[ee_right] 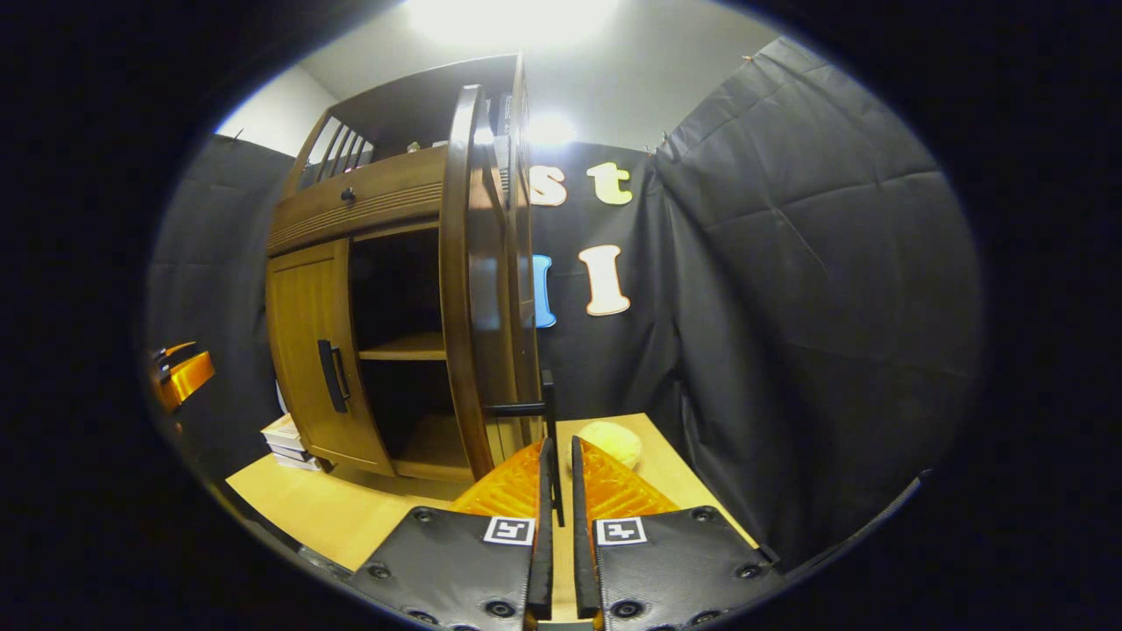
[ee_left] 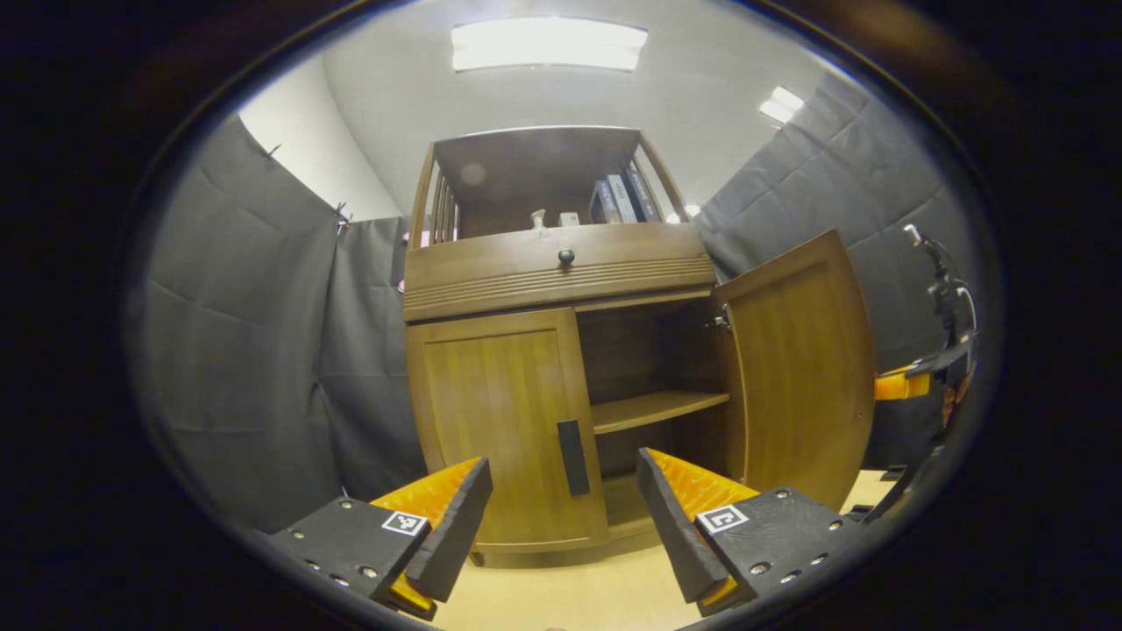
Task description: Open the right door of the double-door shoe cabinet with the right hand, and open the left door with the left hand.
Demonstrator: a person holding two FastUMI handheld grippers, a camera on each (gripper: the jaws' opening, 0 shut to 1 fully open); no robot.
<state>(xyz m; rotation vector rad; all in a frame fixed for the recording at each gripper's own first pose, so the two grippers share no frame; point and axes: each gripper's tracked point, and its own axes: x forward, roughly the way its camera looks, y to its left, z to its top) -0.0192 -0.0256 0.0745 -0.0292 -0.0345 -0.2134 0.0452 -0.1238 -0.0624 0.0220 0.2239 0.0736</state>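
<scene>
Wooden cabinet point(ee_left: 561, 289) stands before our left tongs point(ee_left: 561, 508), whose fingers are spread wide apart, with the closed left door point(ee_left: 500, 429) and its black handle point(ee_left: 573, 457) between them. Our right tongs point(ee_right: 557, 473) are clenched on the handle point(ee_right: 539, 407) of the open right door point(ee_right: 465, 280).

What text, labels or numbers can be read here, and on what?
None readable.
Book spines on the cabinet's top shelf: too small and blurred.
Square markers on the left hand-held gripper: black-and-white patterns, no letters.
Stacked boxes beside the cabinet: too small.
</scene>
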